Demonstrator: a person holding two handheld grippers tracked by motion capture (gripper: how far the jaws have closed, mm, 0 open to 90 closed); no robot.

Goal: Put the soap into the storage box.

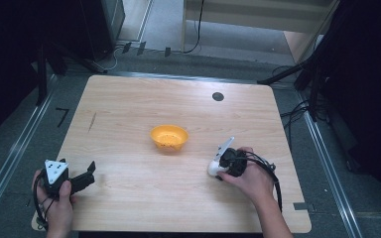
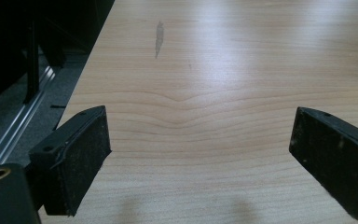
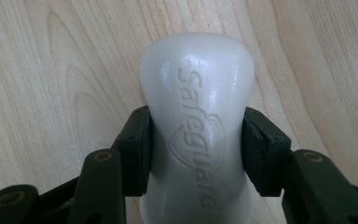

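A white bar of soap (image 3: pixel 196 126) with a raised brand mark sits between the two black jaws of my right gripper (image 3: pixel 196 151), which press on its narrow waist from both sides. In the high view that right gripper (image 1: pixel 223 162) points down at the wooden table (image 1: pixel 129 114), right of centre, with the soap (image 1: pixel 213 168) at its tip. An orange bowl (image 1: pixel 169 137) stands in the middle of the table, up and to the left of the soap. My left gripper (image 1: pixel 90 171) rests at the front left corner, and its jaws stand wide apart with only bare wood between them (image 2: pixel 200 140).
A small dark round hole (image 1: pixel 218 96) marks the far right part of the tabletop. A thin dark streak (image 1: pixel 92 121) lies on the wood at the left. Metal rails and cables run along the floor on both sides of the table.
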